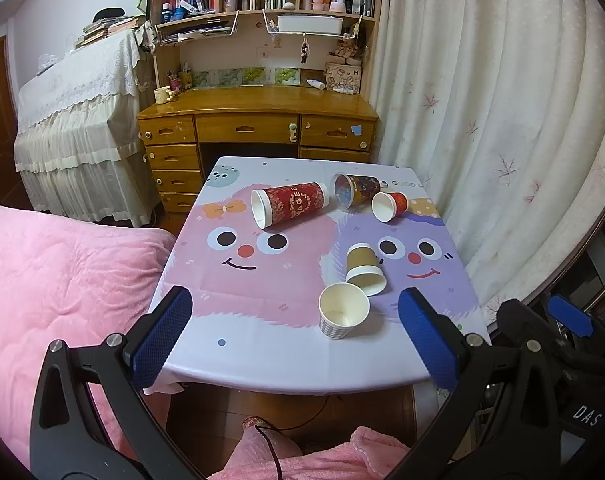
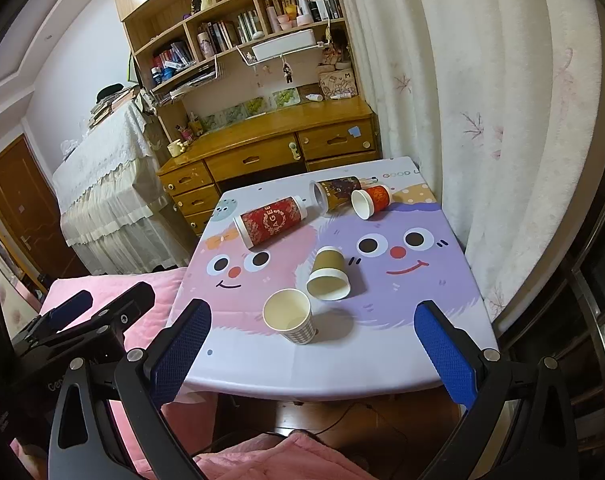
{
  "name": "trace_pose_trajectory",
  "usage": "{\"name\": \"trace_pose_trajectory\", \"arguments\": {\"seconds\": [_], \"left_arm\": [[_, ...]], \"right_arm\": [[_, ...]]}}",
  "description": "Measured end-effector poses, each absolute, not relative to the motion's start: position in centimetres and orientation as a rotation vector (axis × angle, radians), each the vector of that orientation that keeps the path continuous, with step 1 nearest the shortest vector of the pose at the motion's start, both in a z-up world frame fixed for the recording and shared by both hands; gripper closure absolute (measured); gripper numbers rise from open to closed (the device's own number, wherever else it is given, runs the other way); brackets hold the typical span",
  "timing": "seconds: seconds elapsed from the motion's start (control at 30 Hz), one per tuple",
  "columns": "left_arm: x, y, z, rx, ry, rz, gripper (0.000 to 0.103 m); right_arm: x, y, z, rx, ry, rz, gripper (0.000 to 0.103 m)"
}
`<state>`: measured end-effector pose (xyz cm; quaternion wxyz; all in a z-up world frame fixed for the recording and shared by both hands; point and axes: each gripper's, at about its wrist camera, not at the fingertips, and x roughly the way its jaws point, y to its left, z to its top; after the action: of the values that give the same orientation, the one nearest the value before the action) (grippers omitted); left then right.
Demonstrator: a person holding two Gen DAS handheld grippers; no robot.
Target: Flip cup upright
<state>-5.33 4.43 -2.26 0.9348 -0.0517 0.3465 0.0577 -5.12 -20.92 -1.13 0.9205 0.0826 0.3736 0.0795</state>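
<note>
Several paper cups sit on a small table with a cartoon cloth (image 1: 262,320) (image 2: 262,364). A checked white cup (image 1: 342,316) (image 2: 290,316) stands upright near the front. A brown cup (image 1: 364,268) (image 2: 328,274) lies on its side just behind it. A tall red cup (image 1: 290,204) (image 2: 272,220), a dark patterned cup (image 1: 354,190) (image 2: 336,194) and a small red cup (image 1: 390,205) (image 2: 372,201) lie on their sides at the back. My left gripper (image 1: 294,340) and my right gripper (image 2: 314,356) are both open and empty, held above the front edge.
A pink blanket (image 1: 62,280) covers the bed left of the table. A wooden desk with drawers (image 1: 258,120) and bookshelves stands behind the table. A white curtain (image 1: 502,120) hangs at the right. The left gripper's body (image 2: 74,320) shows at the left of the right wrist view.
</note>
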Motion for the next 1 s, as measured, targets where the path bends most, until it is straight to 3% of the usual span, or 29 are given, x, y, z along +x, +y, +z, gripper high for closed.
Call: {"name": "trace_pose_trajectory", "arguments": {"seconds": [1.0], "left_arm": [[-5.1,4.9,-2.9,-0.102,0.714,0.119,0.001]], "right_arm": [[-5.2,-20.2,-2.4,0.169,0.792,0.160,0.000]]}}
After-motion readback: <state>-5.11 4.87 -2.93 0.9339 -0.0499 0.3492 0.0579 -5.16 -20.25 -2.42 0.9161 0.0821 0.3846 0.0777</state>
